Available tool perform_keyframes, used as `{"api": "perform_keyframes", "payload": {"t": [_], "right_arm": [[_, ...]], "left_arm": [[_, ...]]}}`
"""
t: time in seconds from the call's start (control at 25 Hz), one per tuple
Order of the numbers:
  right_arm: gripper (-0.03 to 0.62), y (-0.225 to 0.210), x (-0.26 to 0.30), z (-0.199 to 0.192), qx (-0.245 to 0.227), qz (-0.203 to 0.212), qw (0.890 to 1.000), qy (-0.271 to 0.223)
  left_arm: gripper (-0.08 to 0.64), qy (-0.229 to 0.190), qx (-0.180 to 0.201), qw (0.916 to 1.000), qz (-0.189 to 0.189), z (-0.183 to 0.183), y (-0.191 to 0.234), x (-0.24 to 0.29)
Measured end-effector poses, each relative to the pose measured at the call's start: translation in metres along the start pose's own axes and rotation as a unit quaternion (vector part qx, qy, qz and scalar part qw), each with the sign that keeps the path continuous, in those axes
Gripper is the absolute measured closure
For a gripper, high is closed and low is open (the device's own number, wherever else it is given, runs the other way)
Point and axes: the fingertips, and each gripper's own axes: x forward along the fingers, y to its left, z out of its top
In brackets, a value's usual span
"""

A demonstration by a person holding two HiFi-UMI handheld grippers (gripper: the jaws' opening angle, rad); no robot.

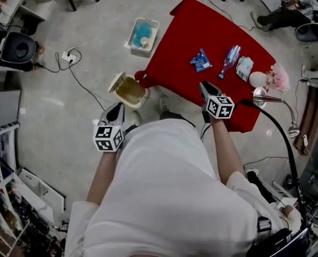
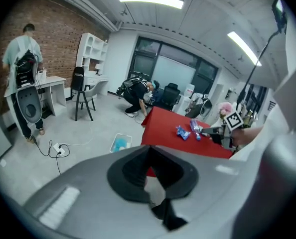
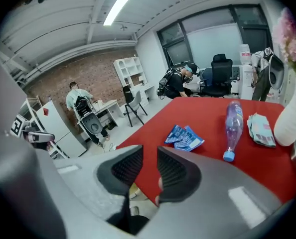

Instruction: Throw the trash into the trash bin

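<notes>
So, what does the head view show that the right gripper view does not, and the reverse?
Head view only: the white tub on the floor beside the red table. Right gripper view only: the brick wall and a person standing before it. Both: the table, the blue wrapper, the plastic bottle and the white vase.

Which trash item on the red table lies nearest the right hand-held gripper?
The blue wrapper. The bottle and tissue pack lie farther off, to its right.
</notes>
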Motion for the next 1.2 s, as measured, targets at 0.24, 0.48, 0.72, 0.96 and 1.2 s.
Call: {"api": "perform_keyframes", "payload": {"t": [0.24, 0.48, 0.72, 0.96, 1.2], "right_arm": [[0.499, -0.058, 0.029, 0.004, 0.014, -0.016, 0.999, 0.037], [0.488, -0.106, 0.059, 0.007, 0.004, -0.038, 0.997, 0.074], [0.463, -0.145, 0.087, -0.004, 0.035, -0.049, 0.990, 0.128], [0.407, -0.158, 0.110, -0.009, 0.042, -0.060, 0.984, 0.163], [0.380, -0.166, 0.122, -0.022, 0.043, -0.072, 0.976, 0.203]], "left_arm": [[0.557, -0.005, -0.030, 0.9986, 0.043, 0.000, 0.003, 0.006], [0.557, 0.003, -0.054, 0.9957, 0.075, -0.007, 0.002, 0.009], [0.556, 0.011, -0.076, 0.9918, 0.102, -0.010, -0.001, 0.008], [0.557, 0.017, -0.092, 0.9885, 0.119, -0.013, -0.002, 0.009], [0.557, 0.026, -0.098, 0.9870, 0.124, -0.020, -0.006, 0.010]]}}
